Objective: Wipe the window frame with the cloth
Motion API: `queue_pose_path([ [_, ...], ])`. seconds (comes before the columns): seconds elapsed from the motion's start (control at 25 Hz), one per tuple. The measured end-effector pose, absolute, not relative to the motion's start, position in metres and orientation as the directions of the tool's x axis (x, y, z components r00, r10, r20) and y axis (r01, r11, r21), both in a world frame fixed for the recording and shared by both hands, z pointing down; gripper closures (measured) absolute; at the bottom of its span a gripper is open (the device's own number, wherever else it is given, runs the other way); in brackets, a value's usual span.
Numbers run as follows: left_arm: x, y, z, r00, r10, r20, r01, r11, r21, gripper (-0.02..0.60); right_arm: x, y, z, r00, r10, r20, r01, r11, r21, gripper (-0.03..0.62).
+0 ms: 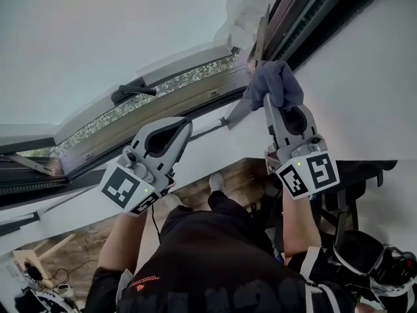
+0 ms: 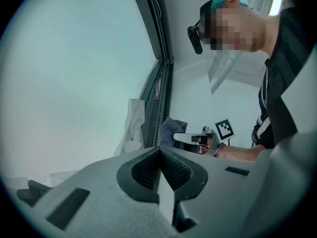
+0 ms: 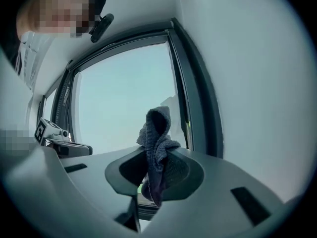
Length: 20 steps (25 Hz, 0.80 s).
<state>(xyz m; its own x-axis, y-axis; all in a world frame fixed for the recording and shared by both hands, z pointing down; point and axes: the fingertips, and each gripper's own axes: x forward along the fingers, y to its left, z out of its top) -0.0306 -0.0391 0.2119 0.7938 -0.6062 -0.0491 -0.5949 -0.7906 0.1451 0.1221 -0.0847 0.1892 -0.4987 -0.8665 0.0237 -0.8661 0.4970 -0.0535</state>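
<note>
A grey-blue cloth (image 1: 277,83) is bunched against the corner of the dark window frame (image 1: 195,100). My right gripper (image 1: 270,101) is shut on it. In the right gripper view the cloth (image 3: 156,133) sticks up from between the jaws of that gripper (image 3: 156,155), beside the frame's upright (image 3: 190,98). My left gripper (image 1: 184,128) is shut with nothing in it, held below the frame and left of the cloth. The left gripper view shows its jaws (image 2: 159,151) pressed together, and beyond them the cloth (image 2: 171,129) against the frame (image 2: 161,83).
A black window handle (image 1: 133,91) sits on the sash left of the cloth. Crumpled white sheeting (image 1: 247,12) hangs at the frame's corner. White wall (image 1: 365,77) lies right of the frame. The person's torso and dark equipment (image 1: 365,253) are below.
</note>
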Motion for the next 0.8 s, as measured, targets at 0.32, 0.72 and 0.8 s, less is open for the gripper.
queue_pose_path([
  [0.32, -0.004, -0.054, 0.218, 0.813, -0.582, -0.036, -0.571, -0.807, 0.152, 0.561, 0.169, -0.103, 0.197, -0.372, -0.928, 0.034, -0.928, 0.371, -0.032, 0.539],
  [0.72, 0.004, -0.064, 0.23, 0.819, -0.573, -0.011, -0.563, -0.808, 0.172, 0.561, 0.187, -0.121, 0.214, -0.279, -0.959, 0.047, -0.96, 0.277, -0.046, 0.539],
  [0.8, 0.004, -0.067, 0.235, 0.819, -0.573, -0.002, -0.564, -0.807, 0.177, 0.561, 0.19, -0.125, 0.218, -0.264, -0.963, 0.048, -0.964, 0.261, -0.051, 0.539],
])
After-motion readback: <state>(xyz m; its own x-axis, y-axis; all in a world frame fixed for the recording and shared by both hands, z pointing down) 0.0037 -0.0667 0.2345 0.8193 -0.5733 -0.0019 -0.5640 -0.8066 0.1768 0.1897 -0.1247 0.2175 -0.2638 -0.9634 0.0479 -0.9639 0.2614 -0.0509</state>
